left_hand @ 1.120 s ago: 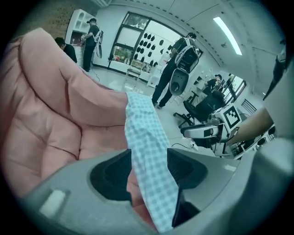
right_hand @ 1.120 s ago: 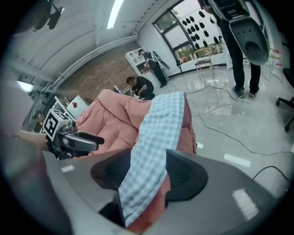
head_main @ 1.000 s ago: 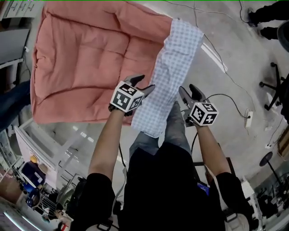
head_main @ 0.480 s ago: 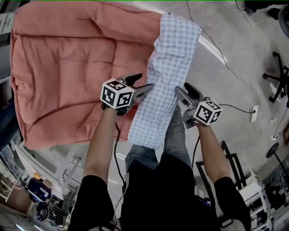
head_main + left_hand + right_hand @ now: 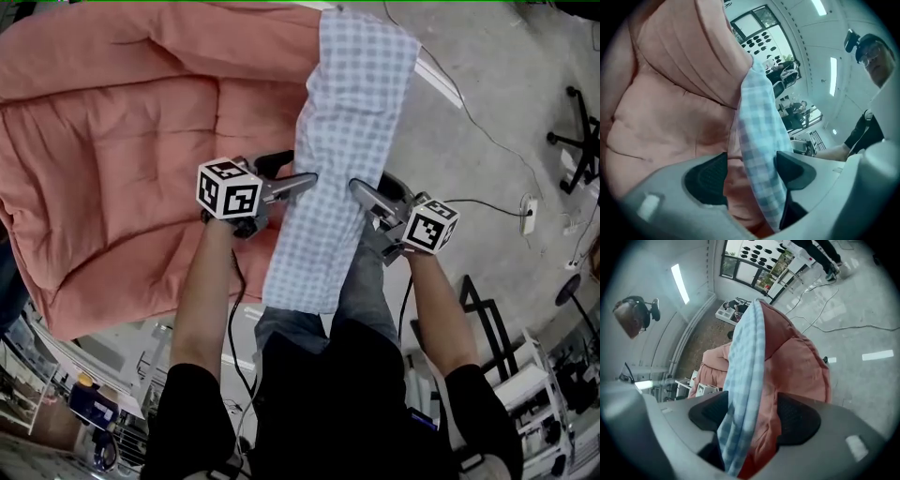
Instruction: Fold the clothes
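Closest to you, the near hem of the cloth (image 5: 302, 286) hangs past the quilt (image 5: 131, 131) edge, over your legs. That free end is the first risk. With nothing pinching it, its weight could drag the strip off the quilt.

Your left gripper (image 5: 298, 174) and right gripper (image 5: 367, 187) flank the strip at its two long edges. Both sets of jaws have just been opening and now stand spread. Each has a fold of cloth between its pads, but neither presses on it.

In the left gripper view the cloth lies against one pad, with quilt filling the rest of the gap. The right gripper view shows the same, cloth against one pad and quilt beside the other. So there are two hazards here:
- If you draw back, the fabric may cling to that pad, come with you and spoil the lay.
- If you close again, you could bite quilt along with cloth and lift both.

Further on, the strip runs flat up the quilt's right side, close beside its border. A sideways tug from your right gripper could pull it over onto the floor (image 5: 506, 84). A cable (image 5: 473, 117) trails there.

The far end reaches the top of the head view, so I can't tell how squarely it lies. An uneven pull from your two grippers would skew the next fold.
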A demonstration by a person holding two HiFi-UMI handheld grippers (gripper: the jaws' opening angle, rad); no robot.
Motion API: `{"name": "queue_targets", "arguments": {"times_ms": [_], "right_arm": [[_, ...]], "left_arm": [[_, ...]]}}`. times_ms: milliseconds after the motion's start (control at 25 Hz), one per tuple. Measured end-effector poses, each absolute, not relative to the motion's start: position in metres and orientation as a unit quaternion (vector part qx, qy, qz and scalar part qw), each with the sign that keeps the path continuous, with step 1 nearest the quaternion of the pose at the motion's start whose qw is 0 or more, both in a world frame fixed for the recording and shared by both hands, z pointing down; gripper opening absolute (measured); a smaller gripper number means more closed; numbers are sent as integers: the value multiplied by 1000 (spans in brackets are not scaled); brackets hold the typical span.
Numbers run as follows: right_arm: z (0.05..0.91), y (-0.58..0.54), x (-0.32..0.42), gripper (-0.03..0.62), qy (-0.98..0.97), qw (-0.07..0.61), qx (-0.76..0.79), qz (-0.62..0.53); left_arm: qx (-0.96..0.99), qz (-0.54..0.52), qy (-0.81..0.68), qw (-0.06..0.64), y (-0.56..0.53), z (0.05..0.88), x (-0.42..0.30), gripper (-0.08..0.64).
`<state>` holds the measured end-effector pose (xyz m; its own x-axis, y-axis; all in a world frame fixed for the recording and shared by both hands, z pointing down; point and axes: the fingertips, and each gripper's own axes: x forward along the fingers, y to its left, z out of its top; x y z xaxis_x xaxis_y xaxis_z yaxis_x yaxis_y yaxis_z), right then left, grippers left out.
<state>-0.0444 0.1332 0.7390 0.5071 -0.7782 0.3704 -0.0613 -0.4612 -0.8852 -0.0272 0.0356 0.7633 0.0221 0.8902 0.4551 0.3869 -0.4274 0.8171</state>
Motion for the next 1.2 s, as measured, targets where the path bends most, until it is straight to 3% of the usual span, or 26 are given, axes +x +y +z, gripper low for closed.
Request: {"name": "queue_targets", "arguments": {"times_ms": [120,200,480,560,720,1200], "right_arm": [[737,130,-41,304,291,470,-726,-410],[730,126,-39,297,299,481,-714,-411],[717,126,-42,145,320,473,-713,-407],[716,126,-44,128,323,463,-718,-408],[721,131,-43,27,316,424,-743,-410],[673,133,-47,15,303,370,-795,-373]], "left_arm": [[642,505,502,283,46,756,-35,328],[635,493,515,297,49,748,-37,251],[640,470,526,304,47,738,-31,83],[638,467,531,303,49,734,-32,69],[651,466,530,279,52,737,-31,46],[688,430,543,217,55,686,-33,31]]}}
